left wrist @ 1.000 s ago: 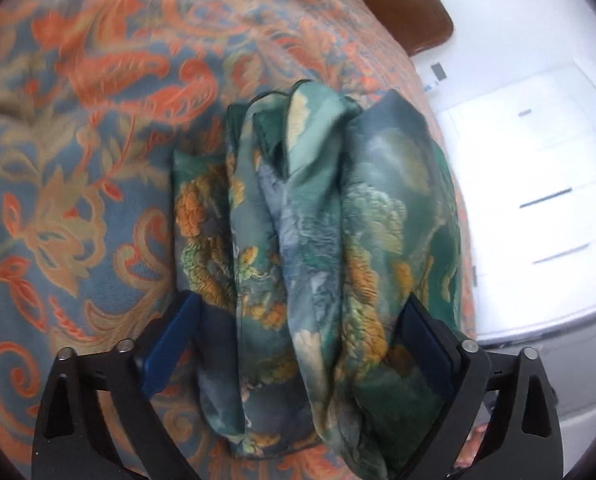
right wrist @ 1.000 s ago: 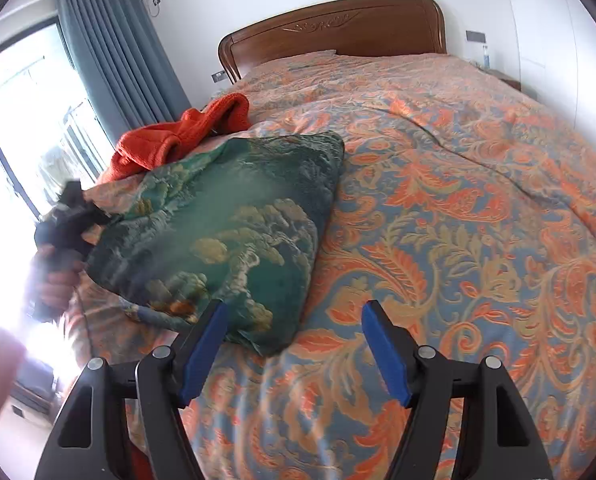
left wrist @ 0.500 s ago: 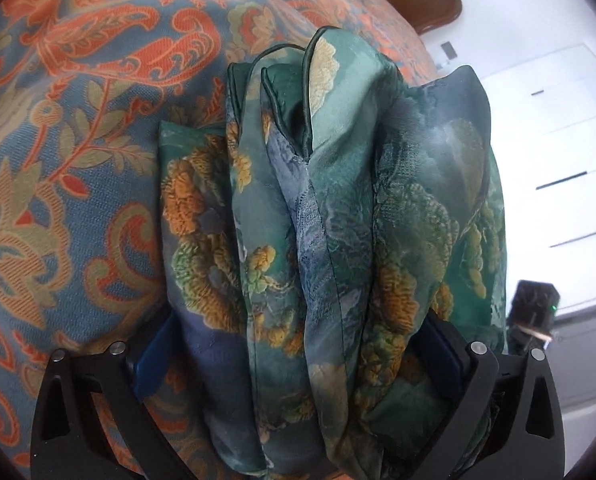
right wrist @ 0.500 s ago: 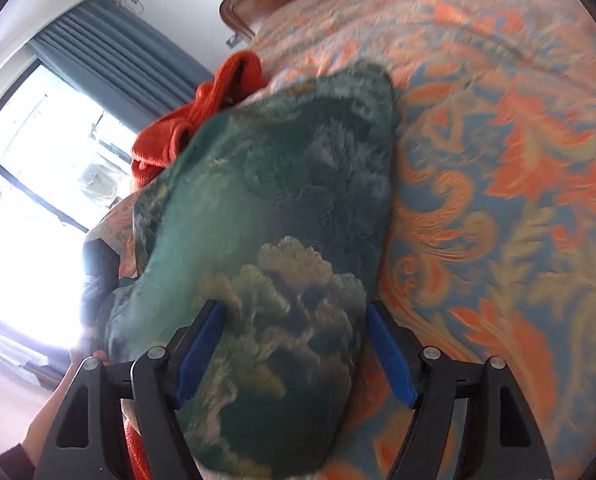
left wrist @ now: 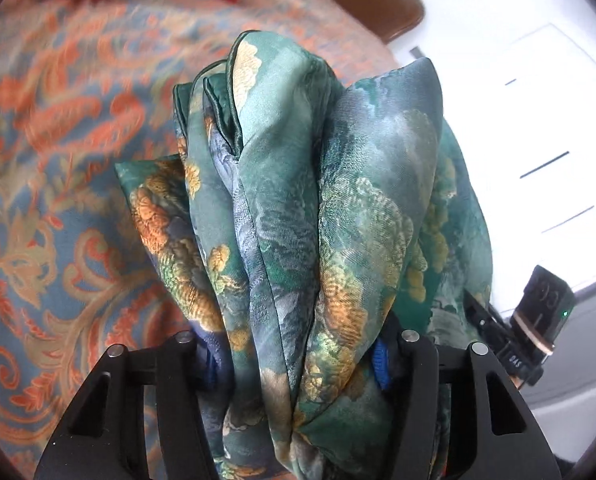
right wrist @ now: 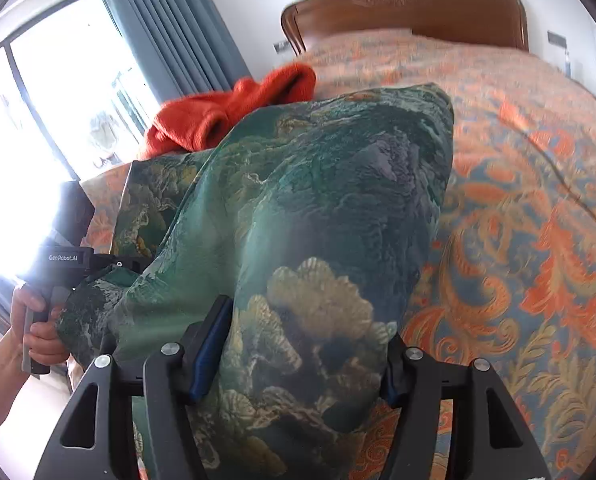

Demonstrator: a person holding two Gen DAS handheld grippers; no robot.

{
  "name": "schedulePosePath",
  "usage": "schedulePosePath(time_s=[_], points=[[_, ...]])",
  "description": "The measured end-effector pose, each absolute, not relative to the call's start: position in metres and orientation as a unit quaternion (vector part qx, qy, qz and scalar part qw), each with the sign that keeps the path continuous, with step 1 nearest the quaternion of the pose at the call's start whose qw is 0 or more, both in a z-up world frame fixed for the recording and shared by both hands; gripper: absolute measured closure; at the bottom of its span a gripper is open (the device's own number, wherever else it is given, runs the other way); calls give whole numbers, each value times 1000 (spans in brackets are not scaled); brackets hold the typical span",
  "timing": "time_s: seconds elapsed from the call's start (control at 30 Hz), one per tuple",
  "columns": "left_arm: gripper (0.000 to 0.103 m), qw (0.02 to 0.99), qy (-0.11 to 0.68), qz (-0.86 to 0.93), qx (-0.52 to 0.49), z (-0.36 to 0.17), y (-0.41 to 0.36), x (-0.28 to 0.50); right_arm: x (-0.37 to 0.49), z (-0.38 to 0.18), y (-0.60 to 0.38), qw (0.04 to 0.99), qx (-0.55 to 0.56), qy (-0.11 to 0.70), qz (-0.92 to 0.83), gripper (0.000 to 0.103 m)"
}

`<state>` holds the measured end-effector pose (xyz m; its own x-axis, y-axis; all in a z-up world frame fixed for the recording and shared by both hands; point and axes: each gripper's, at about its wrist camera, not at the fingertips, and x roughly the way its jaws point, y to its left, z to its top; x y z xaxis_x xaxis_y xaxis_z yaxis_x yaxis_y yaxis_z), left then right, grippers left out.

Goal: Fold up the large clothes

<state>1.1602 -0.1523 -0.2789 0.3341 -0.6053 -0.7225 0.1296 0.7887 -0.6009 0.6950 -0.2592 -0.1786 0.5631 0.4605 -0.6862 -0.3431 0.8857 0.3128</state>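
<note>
The folded garment (left wrist: 322,216) is being carried just above the bed (left wrist: 58,208), its stacked folds running straight out from the left claw (left wrist: 294,356); that claw is closing, with the blue pads already pressing the bundled edge from both sides. In the right wrist view the same garment (right wrist: 322,216) is lying between the fingers of the right claw (right wrist: 298,360), which is also closing; the left pad is seen against the cloth, the right one is being hidden by it. The long axis is being held across the two claws, each at one end; neither is judged nearer. An orange garment (right wrist: 234,116) is lying beyond, towards the headboard (right wrist: 410,12).
</note>
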Motion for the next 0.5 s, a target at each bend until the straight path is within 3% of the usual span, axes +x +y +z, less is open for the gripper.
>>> schedulePosePath(time_s=[0.23, 0.5], points=[[46, 797, 507, -246, -217, -251, -187, 1200, 721, -149, -295, 894, 103, 373, 225, 40], [46, 802, 508, -236, -209, -268, -228, 1268, 793, -154, -341, 892, 120, 385, 205, 40]])
